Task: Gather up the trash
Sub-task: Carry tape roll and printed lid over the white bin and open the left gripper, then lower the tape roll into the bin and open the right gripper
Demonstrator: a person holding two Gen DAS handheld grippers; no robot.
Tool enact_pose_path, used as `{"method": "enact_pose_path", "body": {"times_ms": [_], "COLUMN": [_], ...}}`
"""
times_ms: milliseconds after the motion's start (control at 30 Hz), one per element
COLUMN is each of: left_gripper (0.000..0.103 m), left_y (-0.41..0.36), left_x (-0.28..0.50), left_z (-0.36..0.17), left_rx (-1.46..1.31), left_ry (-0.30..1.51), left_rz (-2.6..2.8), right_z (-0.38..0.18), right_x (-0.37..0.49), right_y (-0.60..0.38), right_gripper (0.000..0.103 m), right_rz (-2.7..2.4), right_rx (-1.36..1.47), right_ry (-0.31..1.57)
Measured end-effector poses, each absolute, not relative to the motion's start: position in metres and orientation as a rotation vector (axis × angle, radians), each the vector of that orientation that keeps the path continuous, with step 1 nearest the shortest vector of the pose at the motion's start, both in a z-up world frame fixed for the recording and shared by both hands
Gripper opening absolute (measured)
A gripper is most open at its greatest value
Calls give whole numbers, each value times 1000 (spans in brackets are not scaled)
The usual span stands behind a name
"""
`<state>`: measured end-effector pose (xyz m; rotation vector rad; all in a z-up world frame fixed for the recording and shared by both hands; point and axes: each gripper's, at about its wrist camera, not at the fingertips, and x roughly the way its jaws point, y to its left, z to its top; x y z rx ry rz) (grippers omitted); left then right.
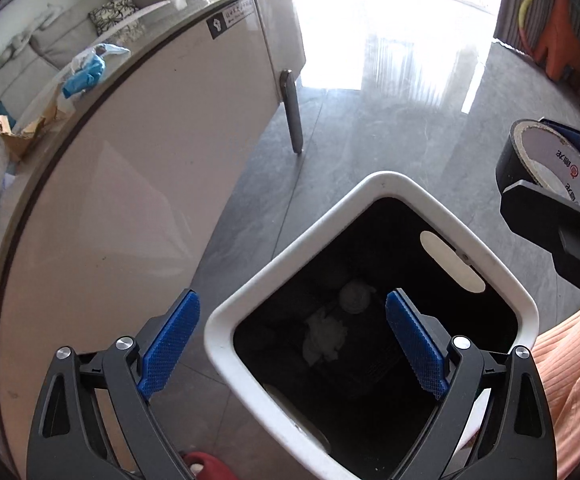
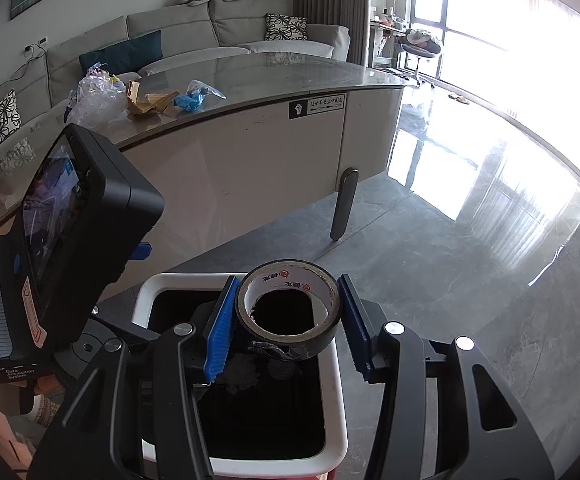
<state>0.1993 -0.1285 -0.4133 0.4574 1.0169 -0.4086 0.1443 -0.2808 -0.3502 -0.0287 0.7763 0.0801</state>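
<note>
Spread wide, my left gripper point(image 1: 291, 344) holds nothing; below its jaws gapes the white bin point(image 1: 373, 186), crumpled paper point(image 1: 323, 338) inside. Right view: my right gripper point(image 2: 286, 322) pinches the tape roll point(image 2: 288, 330) above that bin point(image 2: 335, 392).

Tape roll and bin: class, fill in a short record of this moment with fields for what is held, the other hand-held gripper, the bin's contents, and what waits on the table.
held item: black tape roll, between the pads of the right hand-held gripper, above the open bin
left hand-held gripper: open, empty, over the bin
bin: white trash bin on the floor, dark inside
bin contents: crumpled white paper and another pale scrap
table items: clear plastic bag, torn cardboard, blue wrapper
</note>
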Motion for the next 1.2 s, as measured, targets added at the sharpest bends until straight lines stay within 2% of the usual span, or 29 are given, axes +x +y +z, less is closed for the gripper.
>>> {"method": "enact_pose_path", "body": {"times_ms": [467,800,1200], "left_gripper": [94,94,94], "left_y": [-65,-60,-59], "left_x": [215,213,217], "left_z": [-341,-331,-335], "left_rx": [331,303,299], "left_ry": [851,832,836], "left_rz": [-252,-256,-259], "right_z": [-350,-388,-404], "right_x": [162,169,176], "right_y": [-256,-248,-243], "right_gripper": [50,50,50], "right_rz": [175,185,195], "right_rx": [-37,-48,-75], "right_ry": [747,849,891]}}
